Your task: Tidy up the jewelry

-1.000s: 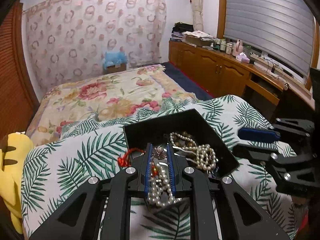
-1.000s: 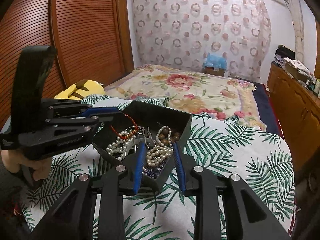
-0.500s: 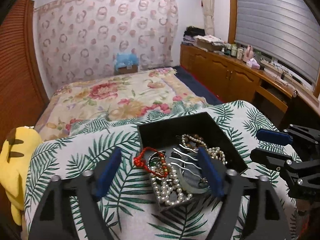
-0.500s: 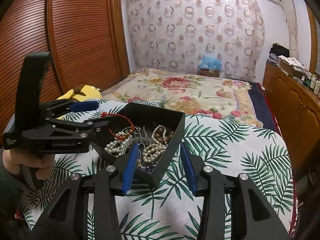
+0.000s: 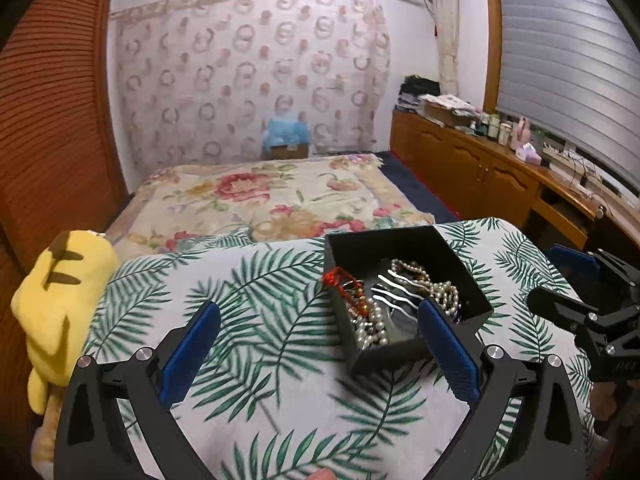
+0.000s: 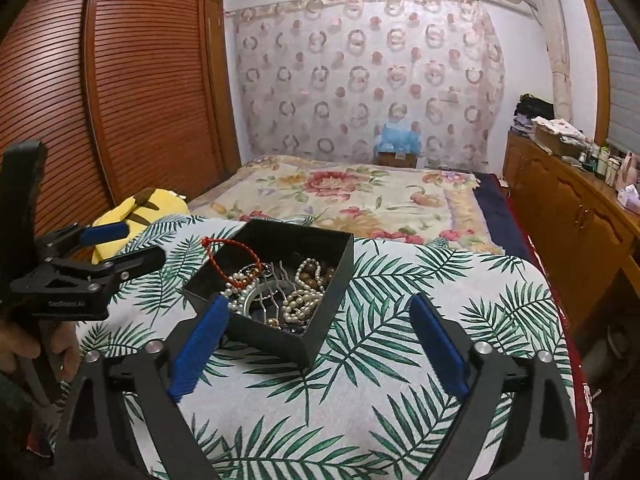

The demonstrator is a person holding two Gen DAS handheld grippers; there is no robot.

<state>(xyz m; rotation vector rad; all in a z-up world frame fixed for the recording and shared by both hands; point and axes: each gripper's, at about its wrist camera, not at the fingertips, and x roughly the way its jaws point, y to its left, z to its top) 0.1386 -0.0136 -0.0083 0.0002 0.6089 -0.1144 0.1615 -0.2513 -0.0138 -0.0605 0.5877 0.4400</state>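
A black open box [image 5: 390, 354] of jewelry sits on the leaf-print cloth [image 5: 260, 320]. It holds pearl strands [image 5: 372, 328], a red cord bracelet [image 5: 344, 280] draped over its rim and a silver hair fork [image 5: 394, 290]. My left gripper [image 5: 318, 306] is opening wide with only cloth between its pads. Its right finger stands just in front of the box's near wall. My right gripper [image 6: 320, 302] is also opening. The box's [image 6: 280, 340] near corner lies between its fingers, untouched. Each gripper shows in the other's view: left gripper [image 6: 146, 242], right gripper [image 5: 542, 276].
A yellow plush toy [image 5: 60, 300] lies at the cloth's left edge. Behind is a floral-covered bed [image 5: 272, 200]. Wooden cabinets [image 5: 480, 176] with clutter on top run along the right; louvred wooden doors [image 6: 120, 100] stand on the left. A hand [image 6: 24, 344] holds the left gripper.
Both grippers let go of the box and spread wide. The left one drew back and to the left, so the box now lies to the right in its view. The box stays on the cloth.
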